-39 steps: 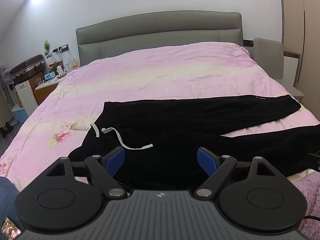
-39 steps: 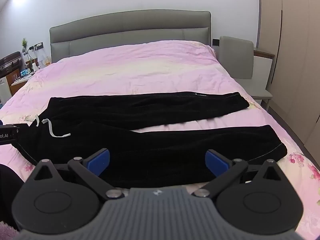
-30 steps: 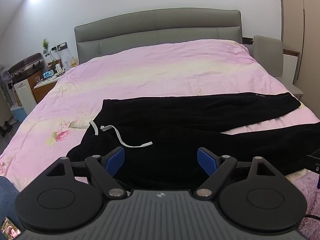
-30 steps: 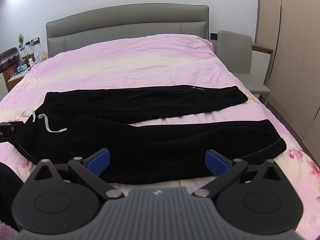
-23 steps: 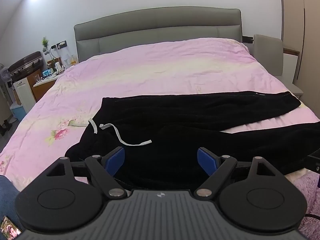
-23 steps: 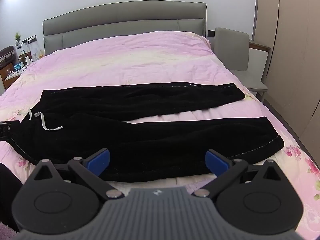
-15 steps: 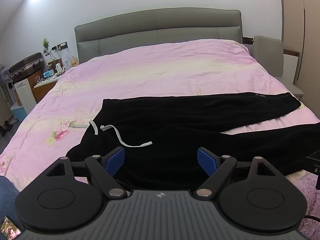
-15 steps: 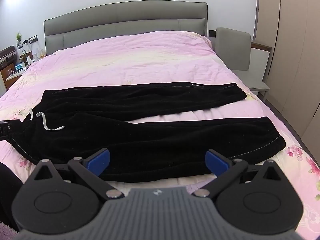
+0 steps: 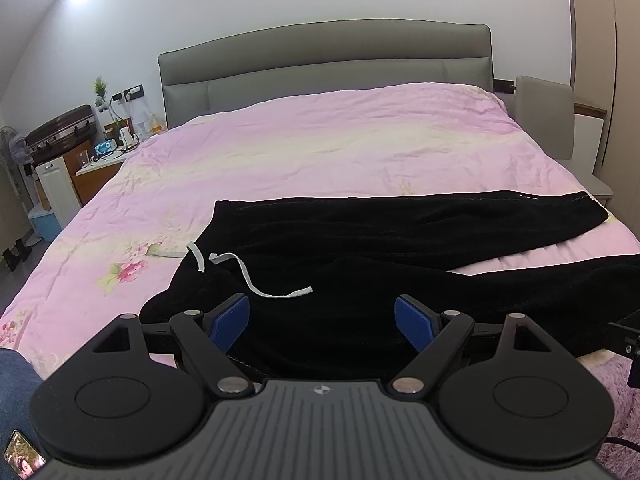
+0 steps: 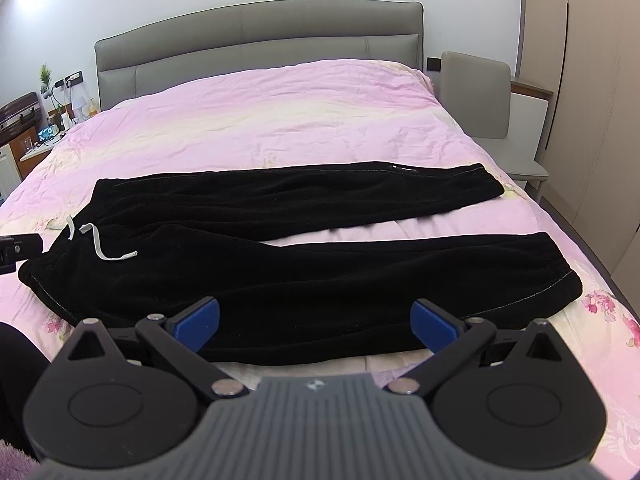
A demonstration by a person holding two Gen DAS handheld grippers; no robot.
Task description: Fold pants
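Observation:
Black pants (image 10: 280,264) lie spread flat across the near part of the pink bed, waist at the left, both legs running to the right. A white drawstring (image 10: 100,246) rests on the waistband, also visible from the left wrist as drawstring (image 9: 256,284) on the pants (image 9: 380,248). My left gripper (image 9: 322,320) hovers open above the waist end, nothing between its blue pads. My right gripper (image 10: 316,322) stands open over the near leg's lower edge, holding nothing.
The pink floral bedspread (image 9: 340,148) fills the bed up to a grey headboard (image 9: 328,56). A cluttered nightstand (image 9: 100,160) stands at the left, a grey chair (image 10: 480,96) and wardrobe doors at the right. A fuzzy purple rug (image 9: 616,400) lies by the bed's near edge.
Both views shifted slightly, tilting up and then back down. The pants have not moved and both grippers stayed open.

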